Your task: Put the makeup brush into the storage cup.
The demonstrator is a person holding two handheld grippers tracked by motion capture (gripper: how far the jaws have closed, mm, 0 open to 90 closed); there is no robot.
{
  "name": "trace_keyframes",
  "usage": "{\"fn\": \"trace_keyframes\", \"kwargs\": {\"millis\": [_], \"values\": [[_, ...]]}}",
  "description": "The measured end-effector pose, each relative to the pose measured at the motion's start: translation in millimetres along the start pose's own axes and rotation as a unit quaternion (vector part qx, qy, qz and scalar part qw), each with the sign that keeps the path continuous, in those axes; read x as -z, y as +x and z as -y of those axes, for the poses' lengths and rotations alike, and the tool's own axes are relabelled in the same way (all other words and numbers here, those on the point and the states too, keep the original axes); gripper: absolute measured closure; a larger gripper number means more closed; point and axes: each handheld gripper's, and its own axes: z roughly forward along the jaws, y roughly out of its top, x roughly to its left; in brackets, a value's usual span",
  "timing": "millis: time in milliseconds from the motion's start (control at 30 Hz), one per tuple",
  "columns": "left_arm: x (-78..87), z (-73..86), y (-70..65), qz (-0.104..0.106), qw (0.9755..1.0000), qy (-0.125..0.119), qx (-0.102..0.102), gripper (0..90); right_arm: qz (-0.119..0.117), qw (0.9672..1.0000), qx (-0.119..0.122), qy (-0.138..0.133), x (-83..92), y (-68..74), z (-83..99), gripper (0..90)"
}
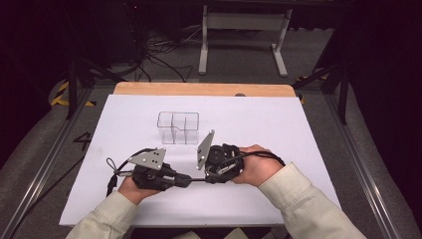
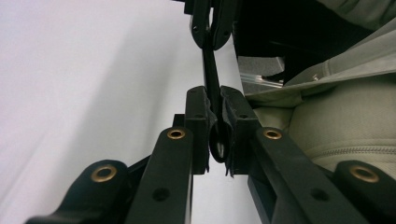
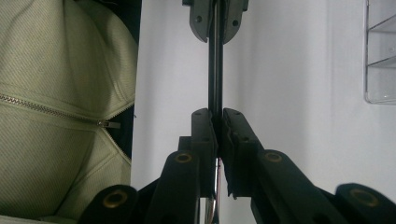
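Note:
A thin black utensil (image 1: 197, 179), seen edge-on with a rounded end, spans the short gap between my two grippers low over the white table. My left gripper (image 1: 187, 180) points right and is shut on its rounded end (image 2: 217, 140). My right gripper (image 1: 207, 178) points left and is shut on the other end. In the left gripper view the utensil's shaft (image 2: 210, 70) runs from my own jaws (image 2: 215, 93) up to the right gripper (image 2: 214, 28). In the right gripper view the shaft (image 3: 215, 70) leads from my jaws (image 3: 215, 114) to the left gripper (image 3: 217, 23).
A clear plastic organiser (image 1: 178, 128) with several compartments stands on the white table sheet (image 1: 278, 129) just beyond the grippers, and its corner (image 3: 380, 51) edges the right gripper view. A wooden strip (image 1: 204, 89) borders the far side. The person's pale jacket (image 3: 60, 116) is close behind.

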Motion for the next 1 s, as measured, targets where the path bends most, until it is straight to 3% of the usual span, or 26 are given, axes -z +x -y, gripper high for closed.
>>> {"fn": "trace_keyframes", "kwargs": {"millis": [167, 333, 367, 433, 500, 533, 600, 633, 700, 733, 833, 867, 1000], "values": [[-0.8, 0.0, -1.5, -0.009, 0.9999, 0.004, -0.005, 82.8, 0.0, 1.0, 0.001, 0.003, -0.8, -0.3, 0.5, 84.1], [1.7, 0.1, -3.0, -0.02, 0.9998, -0.002, -0.005, 83.1, 0.002, 0.9999, -0.009, -0.01, 0.3, -1.9, 2.2, 82.8], [2.5, 0.3, -3.5, -0.024, 0.9997, -0.005, -0.005, 83.1, 0.002, 0.9998, -0.012, -0.017, 0.9, -2.7, 3.3, 79.5], [4.5, 0.9, -3.7, -0.029, 0.9995, -0.011, -0.004, 83.1, 0.006, 0.9988, -0.027, -0.04, 3.0, -4.3, 7.2, 63.2], [5.9, 1.4, -3.8, -0.03, 0.9994, -0.014, -0.003, 83.2, 0.015, 0.9975, -0.034, -0.06, 6.3, -4.4, 11.5, 59.7], [6.7, 1.6, -3.6, -0.031, 0.9994, -0.015, -0.002, 83.2, 0.024, 0.9962, -0.038, -0.074, 8.7, -3.9, 14.8, 56.8], [7.9, 2.1, -3.2, -0.034, 0.9993, -0.019, -0.001, 83.2, 0.038, 0.9907, -0.054, -0.119, 14.4, -4.2, 24.6, 53.1], [7.9, 2.1, -3.2, -0.034, 0.9993, -0.019, -0.001, 83.2, 0.038, 0.9907, -0.054, -0.119, 14.4, -4.2, 24.6, 53.1], [8.7, 2.3, -3.6, -0.036, 0.9991, -0.022, -0.001, 83.2, 0.046, 0.9848, -0.07, -0.152, 19.5, -3.2, 34.5, 50.6], [9.4, 2.2, -4.0, -0.038, 0.999, -0.025, -0.002, 83.2, 0.045, 0.9798, -0.08, -0.177, 23.1, -1.9, 41.8, 47.7], [10.7, 2.3, -4.1, -0.039, 0.9988, -0.03, -0.003, 83.2, 0.053, 0.9731, -0.088, -0.206, 27.0, 0.4, 52.4, 46.7], [10.7, 2.3, -4.1, -0.039, 0.9988, -0.03, -0.003, 83.2, 0.053, 0.9731, -0.088, -0.206, 27.0, 0.4, 52.4, 46.7], [12.2, 3.1, -4.2, -0.041, 0.9985, -0.036, -0.002, 83.2, 0.062, 0.9661, -0.1, -0.23, 26.8, 1.1, 64.6, 46.7]]}}
